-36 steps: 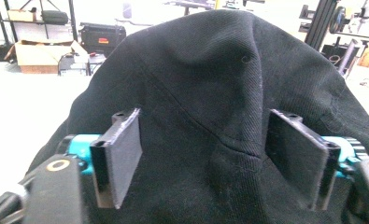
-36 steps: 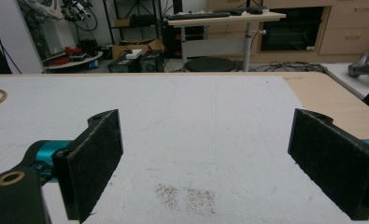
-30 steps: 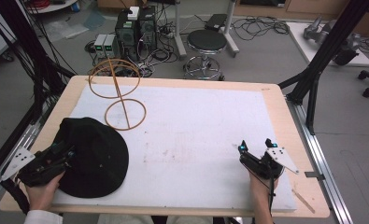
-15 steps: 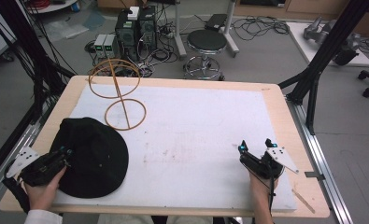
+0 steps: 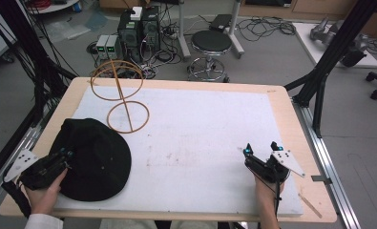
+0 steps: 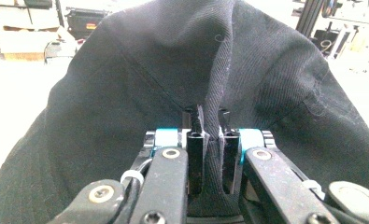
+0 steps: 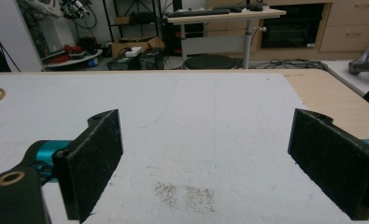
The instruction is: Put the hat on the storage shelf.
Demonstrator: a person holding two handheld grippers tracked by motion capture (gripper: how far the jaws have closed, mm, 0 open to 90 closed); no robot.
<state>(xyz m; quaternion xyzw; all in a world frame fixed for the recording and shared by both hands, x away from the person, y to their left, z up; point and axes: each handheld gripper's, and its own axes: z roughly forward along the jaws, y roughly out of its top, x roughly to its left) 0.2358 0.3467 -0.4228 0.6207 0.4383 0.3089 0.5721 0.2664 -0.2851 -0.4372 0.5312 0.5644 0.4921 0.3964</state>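
Note:
A black cloth hat point(image 5: 93, 157) lies on the white mat at the table's front left. My left gripper point(image 5: 64, 157) sits at the hat's left edge, shut on a fold of its brim; in the left gripper view the black cloth point(image 6: 205, 70) rises from between the closed jaws. A wooden stand point(image 5: 121, 98) of two rings joined by a rod sits just behind the hat. At the front right, my right gripper point(image 5: 261, 149) rests low over the mat, open, and its wide-apart pads point(image 7: 95, 158) have nothing between them.
The white mat point(image 5: 200, 129) covers most of the wooden table point(image 5: 296, 124). Past the far edge stand a round stool point(image 5: 210, 45) and computer boxes point(image 5: 138, 28) among cables. Black frame posts point(image 5: 319, 81) stand at both sides of the table.
My left gripper has drawn back toward the front-left corner with the hat's brim in it, dragging the hat slightly that way. The right gripper has stayed put.

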